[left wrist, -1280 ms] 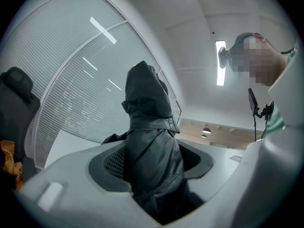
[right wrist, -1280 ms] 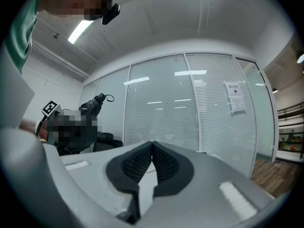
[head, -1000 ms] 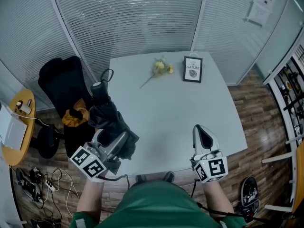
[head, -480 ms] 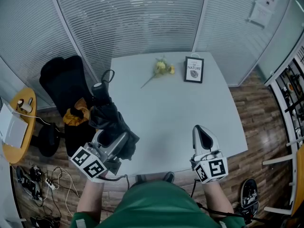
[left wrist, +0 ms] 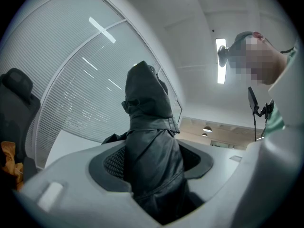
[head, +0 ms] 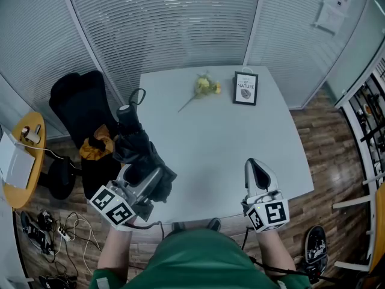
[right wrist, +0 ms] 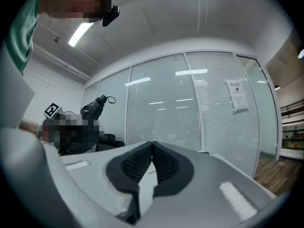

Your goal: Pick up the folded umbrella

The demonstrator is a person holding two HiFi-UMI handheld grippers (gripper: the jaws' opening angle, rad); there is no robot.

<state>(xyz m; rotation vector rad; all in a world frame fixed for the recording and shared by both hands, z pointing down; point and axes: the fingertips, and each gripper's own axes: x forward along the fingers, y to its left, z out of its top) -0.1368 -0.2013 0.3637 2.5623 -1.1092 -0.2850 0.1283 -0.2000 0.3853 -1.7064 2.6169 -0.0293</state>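
Observation:
The folded black umbrella [head: 137, 152] is held off the table at the left, its handle and wrist loop pointing away from me. My left gripper [head: 143, 179] is shut on the umbrella; in the left gripper view the black fabric [left wrist: 151, 141] fills the gap between both pads. My right gripper [head: 257, 168] hovers over the table's near right part, and its pads meet at the tips [right wrist: 152, 144] with nothing between them. The umbrella also shows at the far left of the right gripper view [right wrist: 95, 108].
On the white table [head: 216, 137] lie a yellow flower with a stem [head: 201, 88] and a small framed sign [head: 245, 88] near the far edge. A black chair with a yellow cloth [head: 81, 119] stands left of the table. Blind-covered glass walls lie behind.

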